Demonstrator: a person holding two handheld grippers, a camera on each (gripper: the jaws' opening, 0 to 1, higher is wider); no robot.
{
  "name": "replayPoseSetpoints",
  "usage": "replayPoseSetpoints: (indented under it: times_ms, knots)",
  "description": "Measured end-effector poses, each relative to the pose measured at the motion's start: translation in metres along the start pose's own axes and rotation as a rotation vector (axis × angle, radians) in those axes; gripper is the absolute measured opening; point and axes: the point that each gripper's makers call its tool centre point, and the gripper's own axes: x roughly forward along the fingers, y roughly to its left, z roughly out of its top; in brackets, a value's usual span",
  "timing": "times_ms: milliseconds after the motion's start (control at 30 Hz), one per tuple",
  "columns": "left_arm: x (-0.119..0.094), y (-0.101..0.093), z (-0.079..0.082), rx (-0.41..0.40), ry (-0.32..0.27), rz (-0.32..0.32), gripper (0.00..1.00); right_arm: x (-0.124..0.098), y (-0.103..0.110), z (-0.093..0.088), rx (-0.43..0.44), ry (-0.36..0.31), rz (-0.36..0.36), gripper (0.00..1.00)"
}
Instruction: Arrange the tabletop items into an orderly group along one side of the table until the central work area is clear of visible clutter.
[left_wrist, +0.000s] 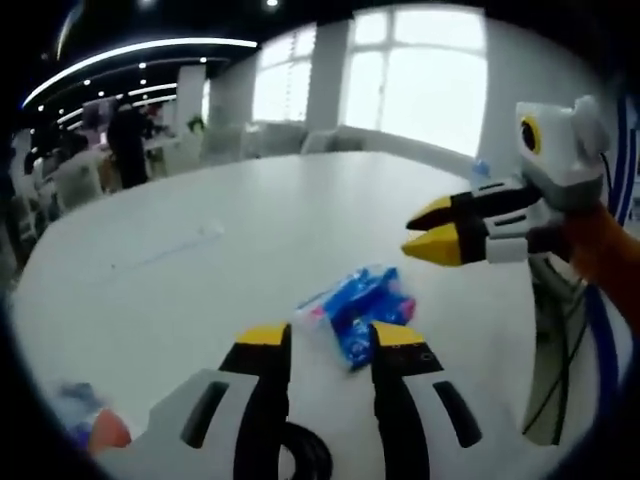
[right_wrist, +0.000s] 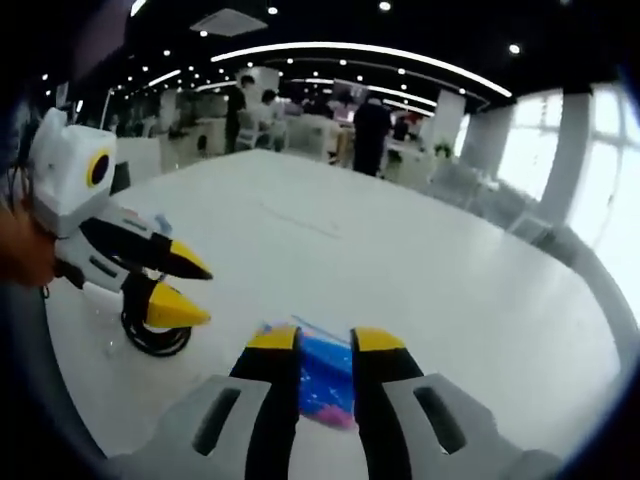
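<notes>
Left gripper view: the left gripper (left_wrist: 332, 338) rises from 6 o'clock, jaws apart, with nothing between them. A blue snack packet (left_wrist: 362, 307) with white and pink markings lies on the white table (left_wrist: 200, 290) just past the yellow jaw tips, toward the centre. The right gripper (left_wrist: 432, 230) enters from 3 o'clock above the table, its jaws slightly parted and empty. A thin pale strip (left_wrist: 185, 243) lies flat at 10 o'clock, well apart from the packet.

Right gripper view: the right gripper (right_wrist: 325, 340), jaws apart, straddles the packet (right_wrist: 325, 385) at 6 o'clock; contact cannot be told. The left gripper (right_wrist: 190, 290) sits at 9 o'clock over a coiled black cable (right_wrist: 155, 335).
</notes>
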Motion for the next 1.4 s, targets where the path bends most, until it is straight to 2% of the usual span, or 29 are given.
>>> replayPoseSetpoints:
  times_ms: [300, 500, 733, 1000, 1133, 1400]
  knots:
    - [-0.058, 0.023, 0.01, -0.023, -0.071, 0.046, 0.27, -0.005, 0.057, 0.042, -0.094, -0.036, 0.082, 0.2]
    - [-0.091, 0.038, 0.006, -0.048, -0.099, 0.078, 0.26, -0.007, 0.092, 0.06, -0.145, -0.048, 0.13, 0.2]
    - [-0.135, 0.064, -0.017, -0.072, -0.099, 0.136, 0.25, -0.008, 0.144, 0.076, -0.201, -0.058, 0.202, 0.19]
    - [-0.185, 0.096, -0.042, -0.096, -0.092, 0.201, 0.26, -0.009, 0.195, 0.086, -0.223, -0.067, 0.261, 0.19]
    - [-0.209, 0.112, -0.057, -0.116, -0.088, 0.236, 0.26, -0.007, 0.216, 0.087, -0.234, -0.062, 0.284, 0.19]
    - [-0.245, 0.135, -0.08, -0.163, -0.078, 0.287, 0.26, -0.008, 0.239, 0.09, -0.248, -0.058, 0.308, 0.19]
